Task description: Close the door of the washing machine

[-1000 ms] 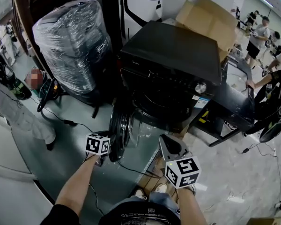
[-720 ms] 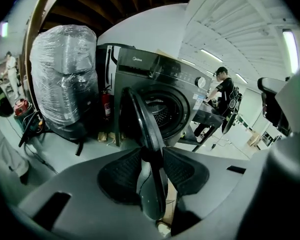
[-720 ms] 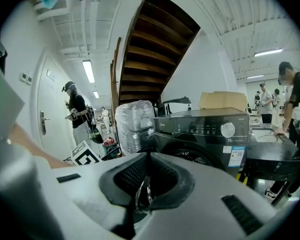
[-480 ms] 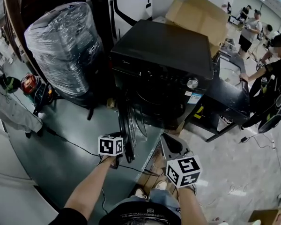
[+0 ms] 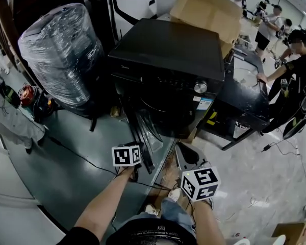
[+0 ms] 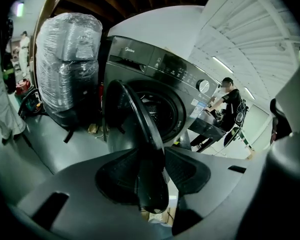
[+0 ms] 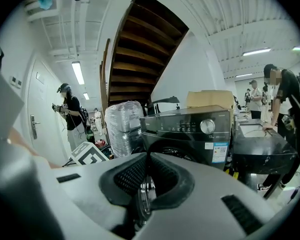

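Note:
A black front-loading washing machine (image 5: 168, 50) stands ahead, its round door (image 5: 143, 131) partly swung out from the drum opening. My left gripper (image 5: 139, 162) is at the door's outer rim. In the left gripper view the door (image 6: 135, 114) runs edge-on between the jaws of my left gripper (image 6: 155, 179), which are opening; a thin light gap shows beside the right pad (image 6: 187, 169). My right gripper (image 5: 185, 154) hovers lower right of the door, shut and holding nothing. It points at the machine's front (image 7: 190, 126), its tips (image 7: 149, 159) together.
A bulky plastic-wrapped object (image 5: 61, 55) stands left of the machine, with a cardboard box (image 5: 209, 9) behind it. A low black bench (image 5: 245, 101) is on the right, where a person (image 5: 296, 70) leans. Cables (image 5: 81, 154) cross the grey floor. Another person (image 5: 10, 116) is at far left.
The door has swung from wide open toward the machine's front. My left gripper travelled right with its rim. The right gripper shifted only slightly.

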A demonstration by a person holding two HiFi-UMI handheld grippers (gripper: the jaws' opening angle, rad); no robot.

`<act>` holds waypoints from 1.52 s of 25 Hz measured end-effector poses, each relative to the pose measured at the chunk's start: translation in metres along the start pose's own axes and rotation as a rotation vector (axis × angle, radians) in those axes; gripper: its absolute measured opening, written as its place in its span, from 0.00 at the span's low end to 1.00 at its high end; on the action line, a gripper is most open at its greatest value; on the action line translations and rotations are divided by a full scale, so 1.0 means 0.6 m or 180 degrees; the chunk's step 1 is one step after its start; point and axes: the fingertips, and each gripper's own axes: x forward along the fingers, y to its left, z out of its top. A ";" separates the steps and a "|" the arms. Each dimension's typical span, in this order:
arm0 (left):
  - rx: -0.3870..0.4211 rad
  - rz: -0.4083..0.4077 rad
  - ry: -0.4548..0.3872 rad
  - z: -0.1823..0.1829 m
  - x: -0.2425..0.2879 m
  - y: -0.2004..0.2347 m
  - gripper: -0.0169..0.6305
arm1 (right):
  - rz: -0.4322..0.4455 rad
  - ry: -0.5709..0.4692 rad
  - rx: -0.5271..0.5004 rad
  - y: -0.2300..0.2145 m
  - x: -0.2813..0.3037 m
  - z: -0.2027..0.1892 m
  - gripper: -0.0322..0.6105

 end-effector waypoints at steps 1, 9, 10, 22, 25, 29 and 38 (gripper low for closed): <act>-0.0031 0.0009 -0.0001 0.003 0.005 -0.008 0.29 | -0.0005 0.0003 0.0007 -0.008 0.000 0.001 0.09; -0.0355 0.0028 -0.0009 0.027 0.058 -0.065 0.31 | -0.0012 0.0021 0.0066 -0.075 0.008 0.003 0.09; -0.0397 0.0030 -0.0007 0.029 0.065 -0.071 0.31 | -0.0011 0.0025 0.0072 -0.083 0.009 0.002 0.09; -0.0832 0.0105 -0.0076 0.079 0.144 -0.137 0.33 | -0.0023 0.0053 0.0131 -0.181 0.033 0.014 0.09; -0.1005 0.0132 -0.0113 0.090 0.162 -0.149 0.34 | -0.0004 0.0082 0.0138 -0.200 0.042 0.012 0.09; -0.1212 0.0144 -0.0168 0.107 0.186 -0.163 0.34 | 0.0018 0.0122 0.0152 -0.225 0.053 0.008 0.09; -0.1605 0.0158 -0.0324 0.142 0.233 -0.187 0.35 | 0.0077 0.0214 0.0145 -0.271 0.078 -0.001 0.09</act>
